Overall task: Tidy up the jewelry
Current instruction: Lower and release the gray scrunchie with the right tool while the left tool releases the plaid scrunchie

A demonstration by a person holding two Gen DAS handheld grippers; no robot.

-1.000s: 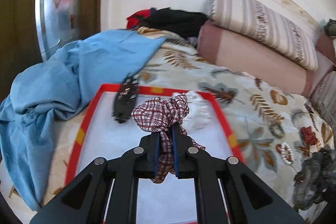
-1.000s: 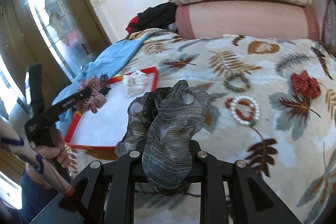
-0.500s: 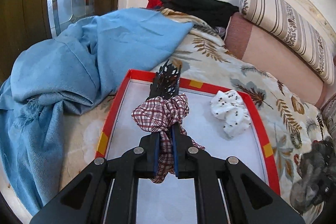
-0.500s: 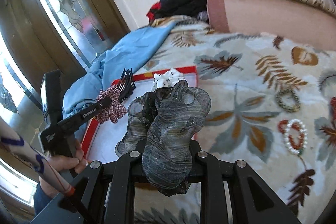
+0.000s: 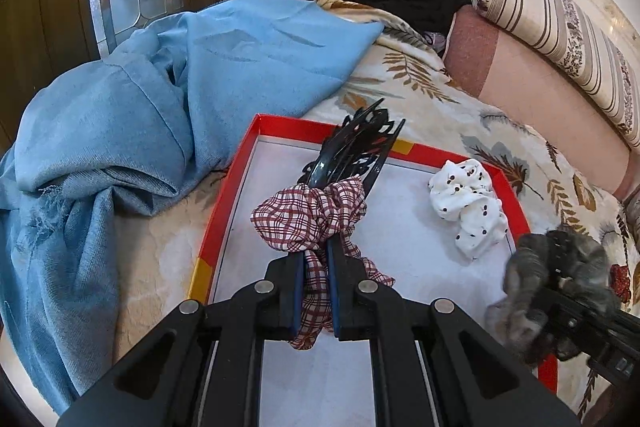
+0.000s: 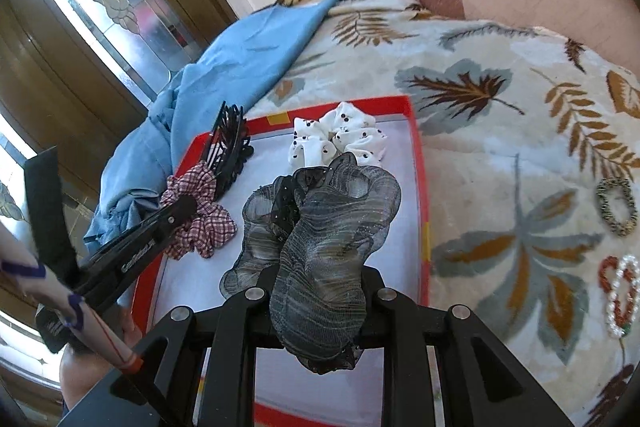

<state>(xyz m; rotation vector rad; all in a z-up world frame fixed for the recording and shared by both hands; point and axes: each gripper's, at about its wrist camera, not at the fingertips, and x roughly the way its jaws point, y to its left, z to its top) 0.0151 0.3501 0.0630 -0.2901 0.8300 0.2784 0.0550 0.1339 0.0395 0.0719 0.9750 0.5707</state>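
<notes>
My left gripper (image 5: 316,259) is shut on a red-and-white plaid scrunchie (image 5: 304,219) and holds it over the red-rimmed white tray (image 5: 224,227); it also shows in the right wrist view (image 6: 200,223). My right gripper (image 6: 320,291) is shut on a grey shimmery scrunchie (image 6: 324,239), over the tray's (image 6: 418,155) right side. The grey scrunchie also shows at the right of the left wrist view (image 5: 556,287). A black hair claw (image 5: 356,151) and a white dotted scrunchie (image 5: 468,203) lie in the tray.
The tray sits on a leaf-patterned bedspread (image 6: 500,107). A blue cloth (image 5: 140,115) is bunched left of the tray. A leopard scrunchie (image 6: 616,205) and beaded bracelets (image 6: 620,291) lie on the bed to the right. Bolster pillows (image 5: 540,67) line the back.
Both grippers have moved in over the tray with their scrunchies. The right gripper with the grey scrunchie now sits close beside the left one.
</notes>
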